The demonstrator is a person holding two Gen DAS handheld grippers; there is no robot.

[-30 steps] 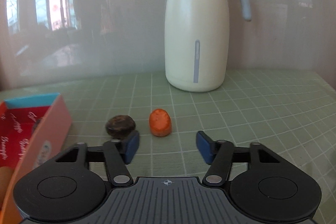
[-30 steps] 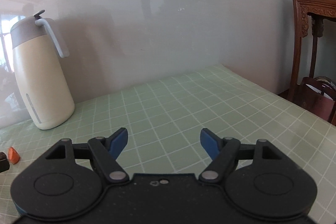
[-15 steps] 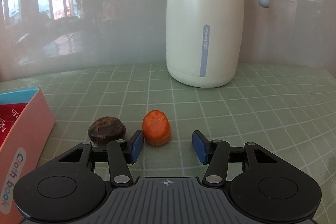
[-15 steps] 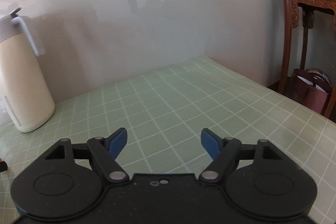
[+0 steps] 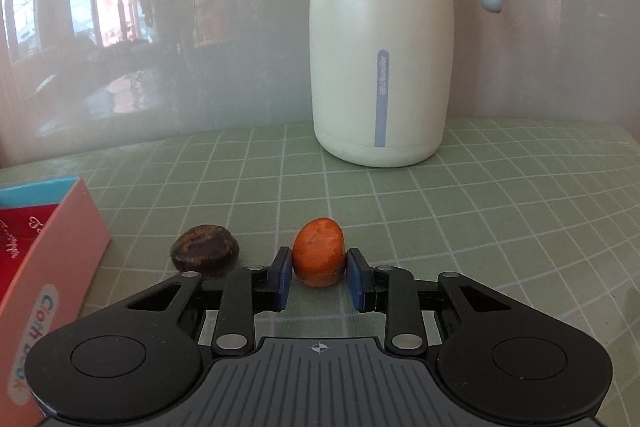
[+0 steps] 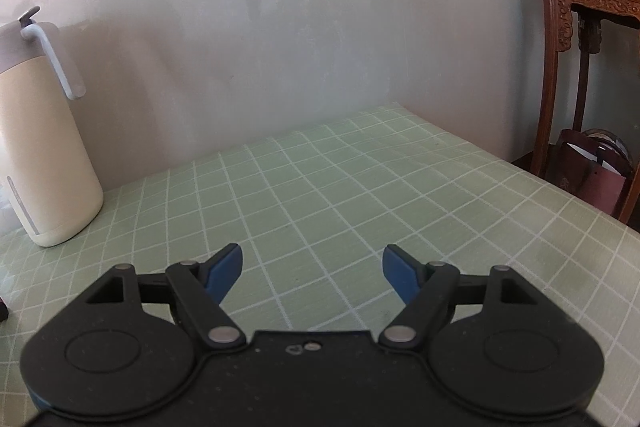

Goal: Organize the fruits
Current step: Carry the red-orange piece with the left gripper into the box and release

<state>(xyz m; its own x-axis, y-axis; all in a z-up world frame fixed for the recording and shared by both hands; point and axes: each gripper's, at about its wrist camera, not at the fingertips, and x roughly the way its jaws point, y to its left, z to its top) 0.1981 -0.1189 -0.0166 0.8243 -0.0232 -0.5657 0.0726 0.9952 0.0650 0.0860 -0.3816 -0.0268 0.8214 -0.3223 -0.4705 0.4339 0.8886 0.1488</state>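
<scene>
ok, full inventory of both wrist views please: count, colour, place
smooth orange oval fruit: 1, orange, on the mat between the left jaws
wrinkled dark brown round fruit: 1, dark brown, on the mat left of the orange one, apart from it
pink cardboard box: 1, pink outside with blue rim and red lining, left edge of the left view
cream thermos jug with grey lid and handle: 1, at the back by the wall
green checked table mat: 1, pale green with white grid, covers the table
carved dark wooden stand: 1, brown, right of the table
dark red bag: 1, under the stand
left gripper: 1, black with blue pads, shut on the orange fruit
right gripper: 1, same colours, open, nothing between the jaws
</scene>
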